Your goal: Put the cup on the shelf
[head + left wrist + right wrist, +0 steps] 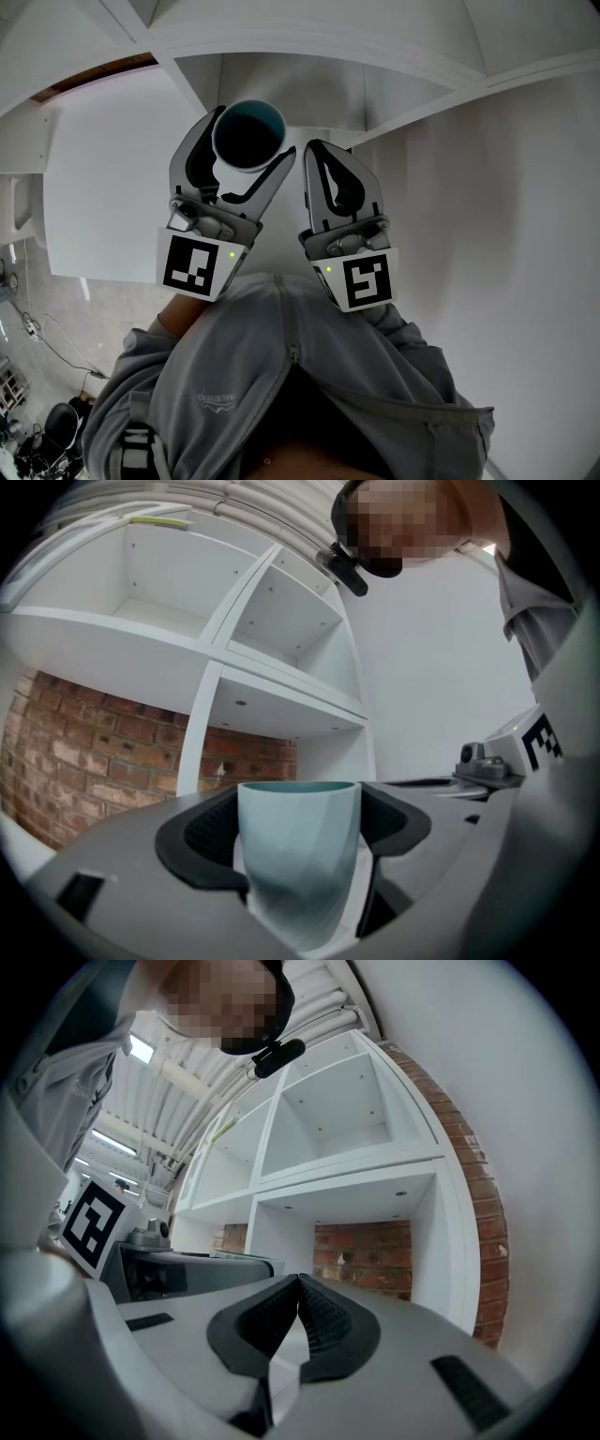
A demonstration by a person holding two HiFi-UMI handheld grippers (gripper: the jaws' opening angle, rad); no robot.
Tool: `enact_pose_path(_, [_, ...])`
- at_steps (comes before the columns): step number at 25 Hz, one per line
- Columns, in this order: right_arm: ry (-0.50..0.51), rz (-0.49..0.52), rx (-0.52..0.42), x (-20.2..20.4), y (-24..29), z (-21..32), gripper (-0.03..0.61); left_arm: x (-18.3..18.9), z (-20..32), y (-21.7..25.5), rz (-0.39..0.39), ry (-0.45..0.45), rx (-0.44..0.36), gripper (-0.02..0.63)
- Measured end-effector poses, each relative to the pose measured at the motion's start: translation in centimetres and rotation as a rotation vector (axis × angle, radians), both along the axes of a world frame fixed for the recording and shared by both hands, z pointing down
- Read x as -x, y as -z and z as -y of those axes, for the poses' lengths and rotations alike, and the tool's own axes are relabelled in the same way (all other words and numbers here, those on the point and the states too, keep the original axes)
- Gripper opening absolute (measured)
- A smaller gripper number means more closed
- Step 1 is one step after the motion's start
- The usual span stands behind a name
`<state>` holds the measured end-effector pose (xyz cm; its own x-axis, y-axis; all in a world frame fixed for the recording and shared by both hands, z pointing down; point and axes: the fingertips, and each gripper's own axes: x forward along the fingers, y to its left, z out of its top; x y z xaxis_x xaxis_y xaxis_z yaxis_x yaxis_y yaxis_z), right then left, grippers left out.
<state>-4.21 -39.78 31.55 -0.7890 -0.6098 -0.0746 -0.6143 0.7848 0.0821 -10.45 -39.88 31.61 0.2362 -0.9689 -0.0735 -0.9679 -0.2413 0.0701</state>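
Here the left tool (249,141) squeezes the blue cup (247,131) upright, close to the white shelf (300,45). Beside it, the right tool (317,155) is pinched together, holding nothing.

This looks like an indoor test or lab space set up in an industrial-type building rather than a lived-in home. A white shelf unit (216,663) of square compartments stands bare, with nothing stored in the compartments that show. Behind it runs an exposed red brick wall (56,752), which is visible through the lower compartments. Overhead, the ceiling (178,1091) shows white beams and ribbed panels with a strip light (141,1049), as in a hall or workshop. On the pale floor (66,309), loose cables (37,330) trail towards dark equipment (52,431) that is too small to identify.
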Motion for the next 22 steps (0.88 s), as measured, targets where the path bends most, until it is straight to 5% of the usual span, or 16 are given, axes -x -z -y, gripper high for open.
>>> enact_pose_path(22, [0.004,-0.012,0.033,0.4,-1.7,3.4,0.028,0.5,4.7,-0.4,0.021,0.051,-0.038,0.379])
